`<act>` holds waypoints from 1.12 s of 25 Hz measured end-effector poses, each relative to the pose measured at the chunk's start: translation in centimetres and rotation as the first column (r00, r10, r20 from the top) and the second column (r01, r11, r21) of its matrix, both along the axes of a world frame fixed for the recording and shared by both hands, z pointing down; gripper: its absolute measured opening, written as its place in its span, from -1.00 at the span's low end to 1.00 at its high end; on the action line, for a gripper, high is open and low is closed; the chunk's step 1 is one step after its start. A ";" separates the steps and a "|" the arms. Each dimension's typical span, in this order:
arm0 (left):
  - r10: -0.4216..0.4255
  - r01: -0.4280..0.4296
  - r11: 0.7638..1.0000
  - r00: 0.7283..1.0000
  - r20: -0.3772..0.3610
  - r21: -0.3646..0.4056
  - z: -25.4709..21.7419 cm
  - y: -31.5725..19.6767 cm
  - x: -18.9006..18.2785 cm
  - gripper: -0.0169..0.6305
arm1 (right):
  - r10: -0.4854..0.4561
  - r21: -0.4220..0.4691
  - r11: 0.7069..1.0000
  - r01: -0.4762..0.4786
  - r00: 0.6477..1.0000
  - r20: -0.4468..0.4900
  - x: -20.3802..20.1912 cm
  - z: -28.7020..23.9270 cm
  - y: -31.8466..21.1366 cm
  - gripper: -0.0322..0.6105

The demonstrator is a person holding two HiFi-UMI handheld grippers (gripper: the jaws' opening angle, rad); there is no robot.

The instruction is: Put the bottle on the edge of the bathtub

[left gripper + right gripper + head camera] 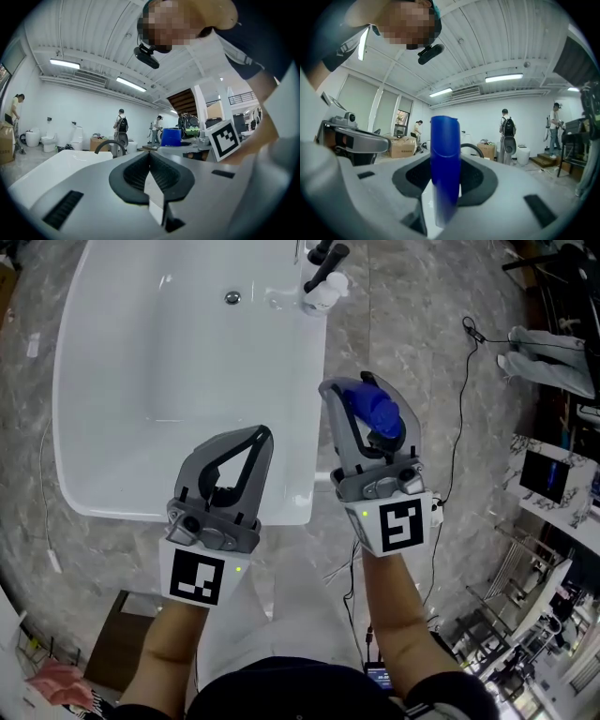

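Bottle (380, 415) clamped in right gripper (352, 390), just off bathtub (319, 343) edge; left gripper (261, 435) closed, empty.

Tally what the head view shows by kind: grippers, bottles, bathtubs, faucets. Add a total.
grippers: 2, the left gripper and the right gripper
bottle: 1, blue, in the right gripper
bathtub: 1, white
faucet: 1, black
Total: 5

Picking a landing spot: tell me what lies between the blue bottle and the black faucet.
Head view: only bare tub rim and grey floor between blue bottle and black faucet.
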State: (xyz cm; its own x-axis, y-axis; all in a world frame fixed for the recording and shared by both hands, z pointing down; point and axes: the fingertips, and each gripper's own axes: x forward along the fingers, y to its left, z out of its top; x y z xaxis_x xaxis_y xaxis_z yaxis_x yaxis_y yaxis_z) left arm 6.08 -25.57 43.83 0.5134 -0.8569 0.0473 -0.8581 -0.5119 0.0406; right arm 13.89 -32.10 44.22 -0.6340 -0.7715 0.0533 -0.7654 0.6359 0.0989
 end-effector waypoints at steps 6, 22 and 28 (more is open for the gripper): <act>0.018 -0.018 1.000 0.999 0.038 -0.009 1.9 -1.3 0.7 -0.94 | -0.007 0.002 1.000 0.007 1.000 -0.007 -0.1 2.4 -1.6 -0.44; 0.049 -0.043 0.995 0.996 0.071 -0.085 5.9 -3.9 0.7 -0.94 | 0.019 -0.042 0.999 -0.020 1.000 -0.018 0.2 9.5 -6.4 -0.44; 0.029 -0.022 0.994 0.997 0.068 -0.105 6.8 -4.8 0.3 -0.94 | 0.016 -0.060 0.998 -0.017 1.000 -0.019 0.0 11.0 -7.2 -0.44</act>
State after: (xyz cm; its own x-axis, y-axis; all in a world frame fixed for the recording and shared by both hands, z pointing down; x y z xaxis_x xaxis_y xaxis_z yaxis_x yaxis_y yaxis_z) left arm 6.38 -30.34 50.67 0.5277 -0.8319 0.1716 -0.8473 -0.5300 0.0359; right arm 13.89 -39.26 55.26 -0.6197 -0.7769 0.1113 -0.7743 0.6284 0.0755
